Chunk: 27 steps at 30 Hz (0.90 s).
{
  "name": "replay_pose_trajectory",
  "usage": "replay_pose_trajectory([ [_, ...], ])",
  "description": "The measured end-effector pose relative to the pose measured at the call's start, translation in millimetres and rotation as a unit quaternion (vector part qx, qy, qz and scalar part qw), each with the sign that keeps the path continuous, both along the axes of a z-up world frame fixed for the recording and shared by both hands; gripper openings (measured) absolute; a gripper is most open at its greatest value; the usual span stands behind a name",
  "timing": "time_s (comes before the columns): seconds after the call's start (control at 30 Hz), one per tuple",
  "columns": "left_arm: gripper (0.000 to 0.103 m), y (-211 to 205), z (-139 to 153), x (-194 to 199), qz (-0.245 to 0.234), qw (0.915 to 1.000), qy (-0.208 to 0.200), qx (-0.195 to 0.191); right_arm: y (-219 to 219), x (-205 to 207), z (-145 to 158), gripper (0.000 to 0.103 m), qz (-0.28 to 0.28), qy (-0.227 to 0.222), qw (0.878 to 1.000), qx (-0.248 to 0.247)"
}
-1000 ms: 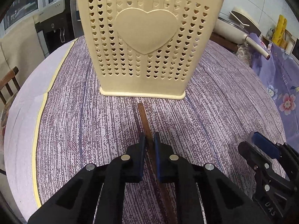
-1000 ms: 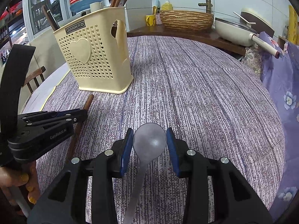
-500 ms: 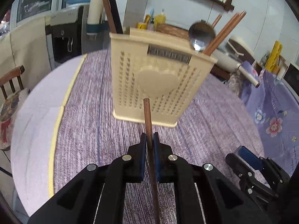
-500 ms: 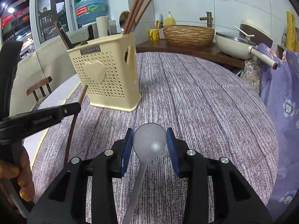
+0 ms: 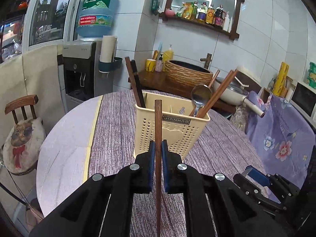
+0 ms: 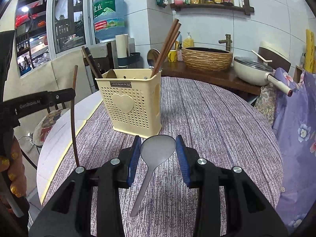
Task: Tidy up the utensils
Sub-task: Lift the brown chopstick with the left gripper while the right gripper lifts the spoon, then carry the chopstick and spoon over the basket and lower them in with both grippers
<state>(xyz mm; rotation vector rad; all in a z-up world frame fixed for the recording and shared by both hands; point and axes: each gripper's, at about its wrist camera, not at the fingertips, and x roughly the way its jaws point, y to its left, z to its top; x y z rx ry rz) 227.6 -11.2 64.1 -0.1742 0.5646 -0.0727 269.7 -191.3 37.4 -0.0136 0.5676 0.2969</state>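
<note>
Jaws clamped: our left gripper (image 5: 157, 154) pinches a chopstick (image 5: 158, 130) upright, our right gripper (image 6: 158, 154) grips a spoon (image 6: 156, 152) by its bowl, both held clear of the table (image 6: 217, 118) near the holder (image 6: 130, 100), likely ready to drop in.

A home kitchen with a dining corner is shown. Behind the round table (image 5: 65, 138) with its purple cloth, a tiled wall (image 5: 256, 45) is seen, with a shelf of sauce and oil bottles (image 5: 205, 13) mounted on it. Beyond the table, a water dispenser (image 5: 83, 69), a woven-look basin with a tap (image 6: 206, 57), and a lidded pan (image 6: 254, 70) are placed.
</note>
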Motion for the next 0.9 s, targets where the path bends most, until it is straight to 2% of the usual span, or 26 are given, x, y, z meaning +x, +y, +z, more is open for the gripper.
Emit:
replay_pose_trajectory([
  [0.6,0.008,15,18,-13,-0.004,0.9997,-0.024,-0.010,20,-1,29,0.037,0.041,-0.020,0.999,-0.006],
  [0.77,0.008,19,35,-12,-0.010,0.9992,-0.035,-0.015,24,4,53,0.037,0.054,-0.033,0.998,-0.003],
  [0.9,0.008,24,69,-11,-0.018,0.9974,-0.063,-0.029,30,14,93,0.037,0.054,-0.070,0.996,-0.006],
])
